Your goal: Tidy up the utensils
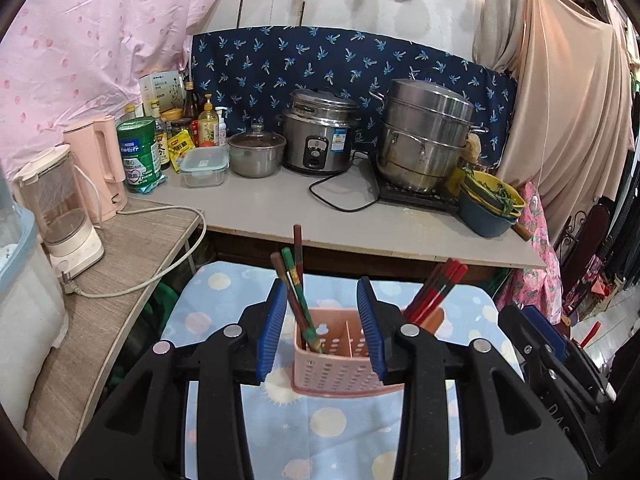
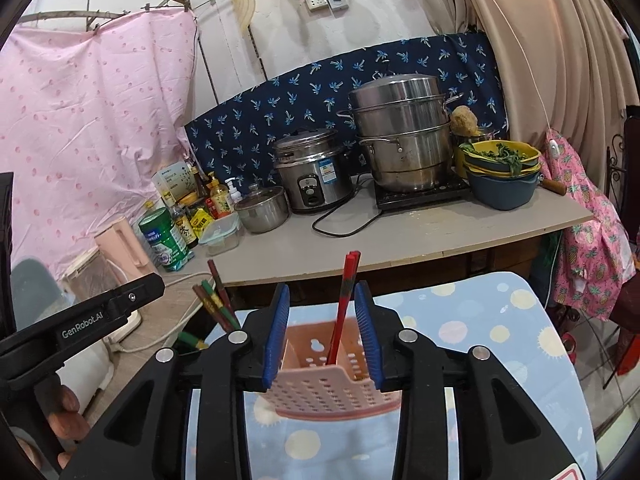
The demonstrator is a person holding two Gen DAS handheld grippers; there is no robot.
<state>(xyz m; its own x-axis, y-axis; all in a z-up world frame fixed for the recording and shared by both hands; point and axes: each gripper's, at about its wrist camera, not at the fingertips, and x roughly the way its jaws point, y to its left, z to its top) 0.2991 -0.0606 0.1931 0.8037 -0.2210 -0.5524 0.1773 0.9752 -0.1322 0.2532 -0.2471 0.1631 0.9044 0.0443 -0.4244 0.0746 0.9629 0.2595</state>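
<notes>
A pink perforated utensil holder (image 1: 340, 364) with divided compartments stands on a blue spotted cloth (image 1: 328, 424). Brown and green chopsticks (image 1: 294, 276) lean in its left compartment and red chopsticks (image 1: 436, 292) in its right one. My left gripper (image 1: 322, 292) is open, its blue pads astride the holder's left part, with the brown and green chopsticks close by the left pad. My right gripper (image 2: 322, 292) is open too. The red chopsticks (image 2: 346, 292) rise between its pads, nearer the right one, out of the holder (image 2: 332, 384). Neither pair of pads presses on anything.
Behind the cloth runs a grey counter edge (image 1: 400, 248) bearing a rice cooker (image 1: 318, 136), a steel steamer (image 1: 424, 136), a small lidded pot (image 1: 256, 156), stacked bowls (image 1: 490, 204) and bottles. Two kettles (image 1: 96, 168) and a cable sit on the left shelf. A hand (image 2: 68, 412) holds the left gripper.
</notes>
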